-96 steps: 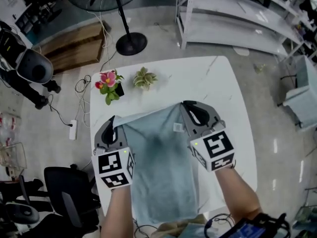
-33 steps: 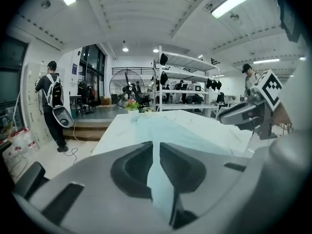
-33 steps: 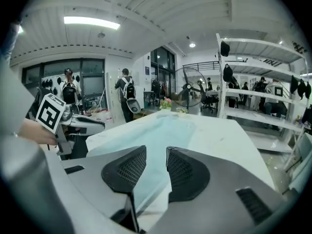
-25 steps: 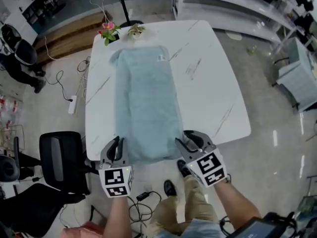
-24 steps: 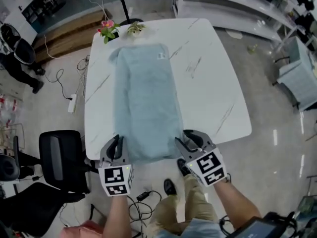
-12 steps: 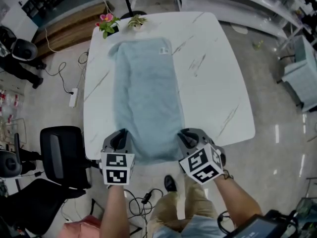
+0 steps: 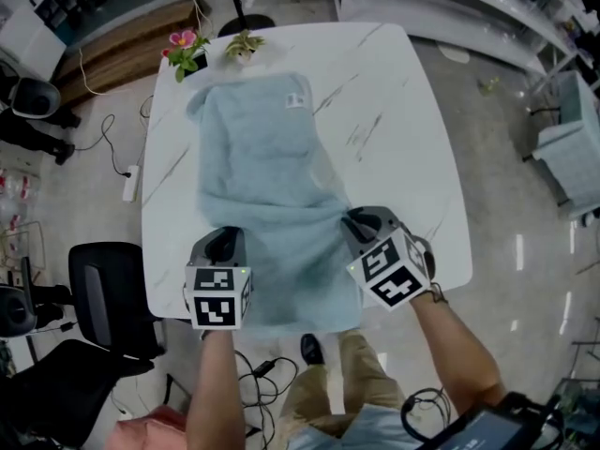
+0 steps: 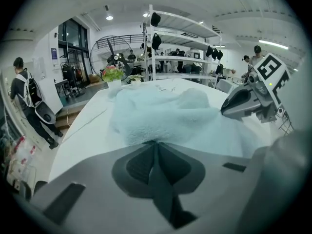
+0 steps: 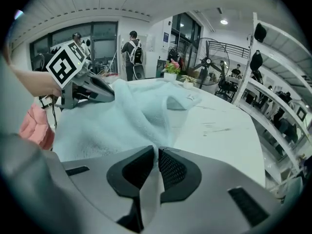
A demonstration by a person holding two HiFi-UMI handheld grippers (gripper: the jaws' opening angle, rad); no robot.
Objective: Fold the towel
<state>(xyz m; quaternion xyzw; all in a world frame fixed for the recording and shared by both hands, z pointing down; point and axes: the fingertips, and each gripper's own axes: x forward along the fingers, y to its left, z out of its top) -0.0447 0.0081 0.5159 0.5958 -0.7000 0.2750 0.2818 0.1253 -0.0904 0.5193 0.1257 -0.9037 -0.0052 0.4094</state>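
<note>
A light blue towel (image 7: pixel 272 148) lies lengthwise on the white table (image 7: pixel 403 111), its label end at the far side. Its near end is lifted and bunched over the middle. My left gripper (image 7: pixel 222 243) is shut on the near left corner, and the terry cloth (image 8: pixel 161 111) wells up right at the jaw tips (image 8: pixel 155 143). My right gripper (image 7: pixel 360 221) is shut on the near right corner, with cloth (image 9: pixel 122 116) pinched between its pads (image 9: pixel 168 167). Both pairs of jaws have just been closing with the towel's edge between them. Each gripper shows in the other's view: the right gripper (image 8: pixel 243 101) and the left gripper (image 9: pixel 92 89).
A pink potted flower (image 7: pixel 184 52) and a small green plant (image 7: pixel 242 45) stand at the table's far edge, just beyond the towel. A black chair (image 7: pixel 103 289) sits left of the table. White shelving (image 7: pixel 469 7) stands at the back right. People stand in the room's background.
Both grippers have gone from the table's near edge towards its middle, carrying the towel's near end with them. That end has risen and now bunches over the flat part.
</note>
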